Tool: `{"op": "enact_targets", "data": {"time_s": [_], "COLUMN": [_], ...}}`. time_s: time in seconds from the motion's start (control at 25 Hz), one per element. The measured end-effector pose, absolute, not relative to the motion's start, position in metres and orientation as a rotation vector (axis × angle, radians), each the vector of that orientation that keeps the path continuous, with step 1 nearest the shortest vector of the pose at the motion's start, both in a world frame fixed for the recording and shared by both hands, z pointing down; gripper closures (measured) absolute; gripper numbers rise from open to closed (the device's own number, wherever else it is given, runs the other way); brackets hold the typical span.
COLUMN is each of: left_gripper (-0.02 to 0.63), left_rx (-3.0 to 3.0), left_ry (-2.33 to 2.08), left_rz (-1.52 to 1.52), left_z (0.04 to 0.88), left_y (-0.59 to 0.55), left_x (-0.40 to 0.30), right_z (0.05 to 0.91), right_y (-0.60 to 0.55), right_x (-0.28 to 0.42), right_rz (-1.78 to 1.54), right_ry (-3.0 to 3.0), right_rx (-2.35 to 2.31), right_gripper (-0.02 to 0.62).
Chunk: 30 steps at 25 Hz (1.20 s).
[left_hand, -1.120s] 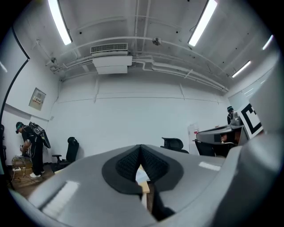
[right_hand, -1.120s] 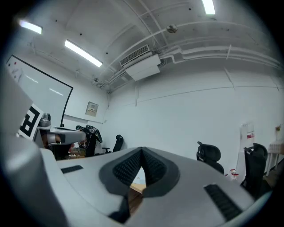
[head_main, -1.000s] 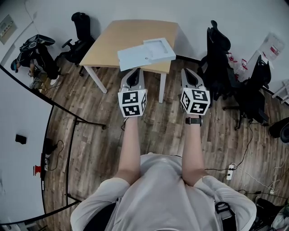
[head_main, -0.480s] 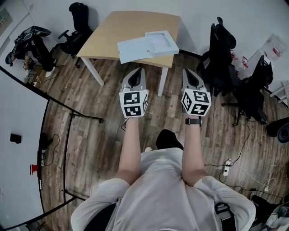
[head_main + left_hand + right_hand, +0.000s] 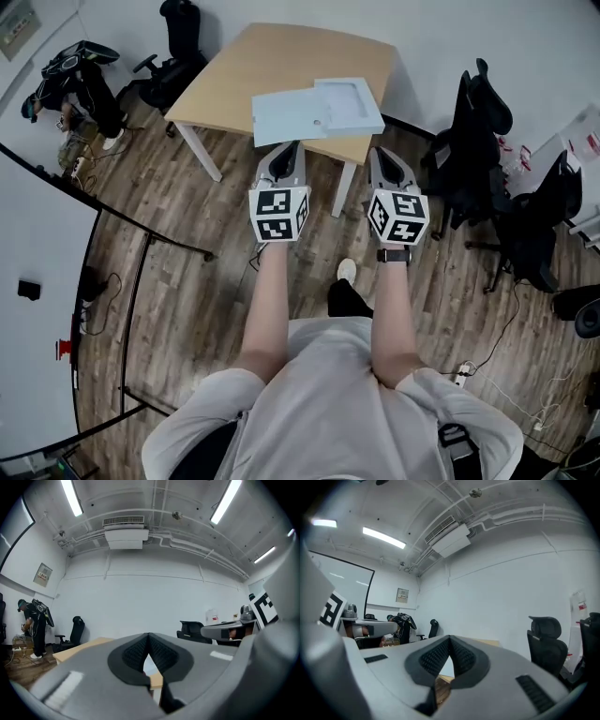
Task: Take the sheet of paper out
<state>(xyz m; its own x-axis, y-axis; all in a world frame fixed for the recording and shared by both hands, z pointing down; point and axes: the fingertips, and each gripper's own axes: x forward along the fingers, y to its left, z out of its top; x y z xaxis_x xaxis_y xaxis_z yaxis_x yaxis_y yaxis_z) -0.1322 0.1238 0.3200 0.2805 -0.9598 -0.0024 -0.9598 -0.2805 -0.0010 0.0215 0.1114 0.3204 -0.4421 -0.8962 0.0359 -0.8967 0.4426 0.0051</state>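
A wooden table [image 5: 272,70] stands ahead, against the white wall. A pale blue flat folder [image 5: 289,116] lies on its near edge, with a shallow white box [image 5: 350,104] overlapping its right side. No loose sheet of paper shows. My left gripper [image 5: 284,150] is held level just short of the table's edge below the folder, its jaws shut and empty. My right gripper [image 5: 380,156] hangs beside it below the box, also shut on nothing. In the left gripper view, the left gripper [image 5: 149,637] has its pads together, with the table [image 5: 82,648] beyond. The right gripper [image 5: 450,640] looks the same in its own view.
Black office chairs [image 5: 487,141] crowd the right side, and another chair [image 5: 178,42] stands left of the table. A person [image 5: 80,89] bends over at the far left. A black-framed board [image 5: 56,272] runs along the left. Cables and a power strip [image 5: 459,377] lie on the wood floor.
The table has come nearer as the person stepped toward it. Both grippers moved forward and a little lower, from open floor to just short of the table's near edge, still shut.
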Motion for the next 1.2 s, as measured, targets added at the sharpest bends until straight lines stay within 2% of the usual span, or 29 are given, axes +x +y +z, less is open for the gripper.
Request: {"op": "enact_targets", "data": {"time_s": [0.4, 0.6, 0.88, 1.2], "left_gripper": [0.597, 0.597, 0.597, 0.597], "left_rx": [-2.511, -2.526, -2.567, -2.606], "left_ry": [1.893, 1.946, 2.040, 2.098], "left_rz": [-0.037, -0.083, -0.146, -0.217], "left_z": [0.313, 0.338, 0.387, 0.430], "left_y": [-0.038, -0.089, -0.126, -0.189], "left_x": [-0.067, -0.048, -0.050, -0.067], "right_z": [0.296, 0.322, 0.377, 0.429], "right_y": [-0.055, -0.106, -0.156, -0.216], "right_x": [0.070, 0.083, 0.089, 0.059], "right_rz": [0.036, 0.090, 0.240, 0.332], "right_ry": [-2.757, -2.766, -2.739, -2.700], "right_rx": [1.580, 1.503, 1.430, 1.323], "right_gripper": [0.592, 0.592, 0.592, 0.592]}}
